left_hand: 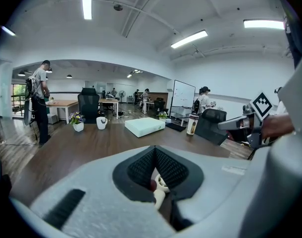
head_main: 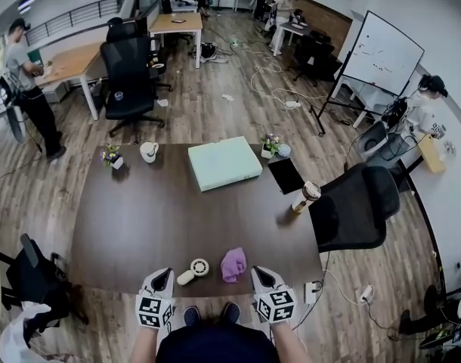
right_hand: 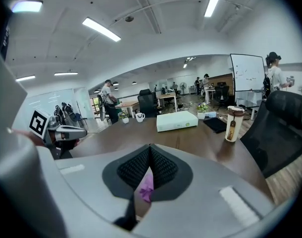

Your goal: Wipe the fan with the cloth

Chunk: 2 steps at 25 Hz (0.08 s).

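Clenched, nothing held: left gripper (head_main: 162,277), right gripper (head_main: 261,276). The fan (head_main: 195,269) (nine o'clock of the cloth (head_main: 233,264)) could be knocked over if the cloth is snatched carelessly.

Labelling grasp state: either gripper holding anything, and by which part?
Nothing held: left gripper and right gripper shut, empty; fan and cloth lie on the table.

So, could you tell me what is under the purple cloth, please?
The purple cloth lies bunched on the table; nothing pokes out beneath, though its underside is hidden. The fan lies apart.
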Motion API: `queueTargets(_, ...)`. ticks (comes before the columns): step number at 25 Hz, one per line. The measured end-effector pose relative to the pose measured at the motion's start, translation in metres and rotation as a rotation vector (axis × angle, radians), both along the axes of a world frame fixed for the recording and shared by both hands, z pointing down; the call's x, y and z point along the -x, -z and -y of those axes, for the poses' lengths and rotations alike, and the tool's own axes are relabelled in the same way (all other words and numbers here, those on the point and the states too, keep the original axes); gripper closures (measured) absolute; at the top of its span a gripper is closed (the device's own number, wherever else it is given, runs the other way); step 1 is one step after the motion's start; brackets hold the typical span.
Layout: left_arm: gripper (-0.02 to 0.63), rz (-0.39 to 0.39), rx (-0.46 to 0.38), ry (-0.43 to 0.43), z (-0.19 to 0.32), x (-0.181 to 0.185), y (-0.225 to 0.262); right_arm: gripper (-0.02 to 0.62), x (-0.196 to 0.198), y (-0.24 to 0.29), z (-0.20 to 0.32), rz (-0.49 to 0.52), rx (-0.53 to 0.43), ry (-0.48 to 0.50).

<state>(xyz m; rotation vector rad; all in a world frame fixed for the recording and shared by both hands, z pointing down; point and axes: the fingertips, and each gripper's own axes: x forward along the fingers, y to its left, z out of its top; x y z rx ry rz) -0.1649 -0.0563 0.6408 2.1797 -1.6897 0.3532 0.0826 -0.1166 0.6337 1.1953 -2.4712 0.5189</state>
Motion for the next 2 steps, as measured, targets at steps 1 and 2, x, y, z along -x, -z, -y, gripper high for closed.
queueTargets(1,0.612,-0.001,0.002,-0.005,-0.0002,-0.0017,-0.0009,0.586,-0.0007,-0.0006,-0.0005,0.009,0.008,-0.004)
queueTargets(2,0.612,-0.002,0.004,-0.01,-0.0003,-0.0034,-0.0017,0.586,-0.0015,-0.0012,-0.001,0.017,0.016,-0.009)
